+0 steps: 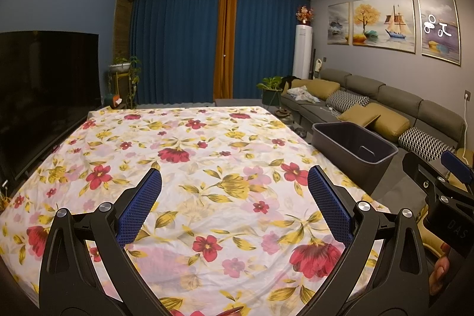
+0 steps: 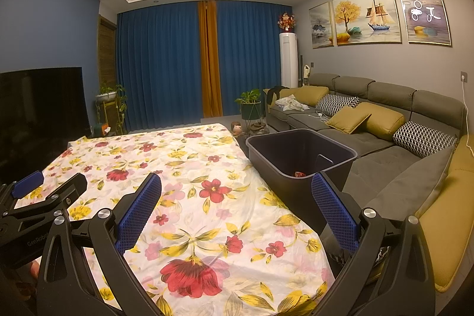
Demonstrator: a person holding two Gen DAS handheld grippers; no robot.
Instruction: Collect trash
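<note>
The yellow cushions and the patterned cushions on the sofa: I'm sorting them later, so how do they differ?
The yellow cushions are plain mustard; the patterned cushions carry a black-and-white woven-looking print. One yellow cushion stands tilted on a corner, while the patterned cushions lean back against the sofa. Both kinds sit along the same grey sofa.

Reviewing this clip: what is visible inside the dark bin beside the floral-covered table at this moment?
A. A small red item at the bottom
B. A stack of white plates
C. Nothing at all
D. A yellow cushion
A. In the right wrist view a small red item lies at the bottom of the dark bin, next to an upright divider; what it is cannot be told.
</note>
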